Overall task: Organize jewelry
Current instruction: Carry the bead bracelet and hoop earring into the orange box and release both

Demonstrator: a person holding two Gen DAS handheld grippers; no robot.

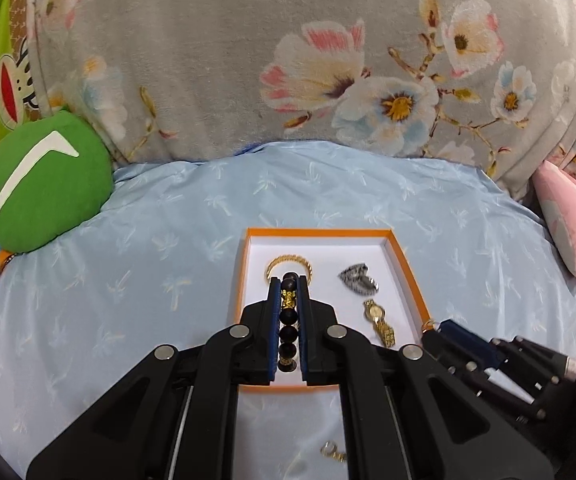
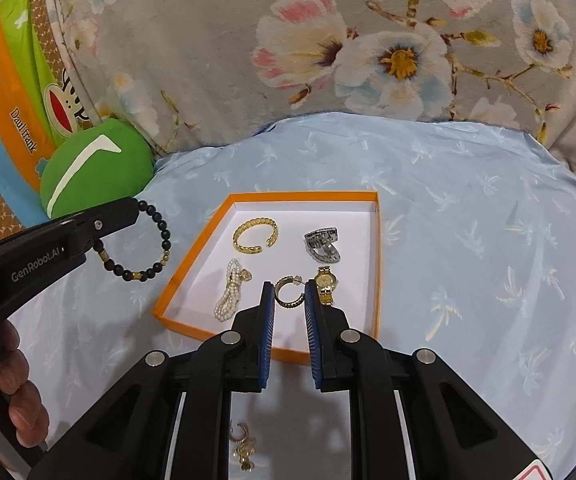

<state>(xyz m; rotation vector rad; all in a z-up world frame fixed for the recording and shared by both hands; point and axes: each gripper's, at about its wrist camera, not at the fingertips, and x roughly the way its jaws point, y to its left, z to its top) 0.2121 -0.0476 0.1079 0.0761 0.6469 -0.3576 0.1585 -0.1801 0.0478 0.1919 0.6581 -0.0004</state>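
An orange box (image 2: 192, 264) with a white floor lies on the blue bedspread; it also shows in the left wrist view (image 1: 401, 256). In it lie a gold cuff (image 2: 255, 235), a silver watch (image 2: 323, 246), a gold watch (image 2: 325, 283) and a pearl bracelet (image 2: 232, 294). My left gripper (image 1: 288, 280) is shut on a black bead bracelet (image 1: 289, 322), which hangs from it left of the box in the right wrist view (image 2: 148, 246). My right gripper (image 2: 289, 286) is shut on a gold hoop earring (image 2: 288, 293) over the box's near part.
Gold earrings (image 2: 242, 446) lie on the bedspread just in front of the box, under my right gripper; they also show in the left wrist view (image 1: 332, 451). A green cushion (image 2: 96, 166) sits at the left, a floral blanket (image 2: 327, 40) behind, a pink pillow (image 1: 567, 224) at the right.
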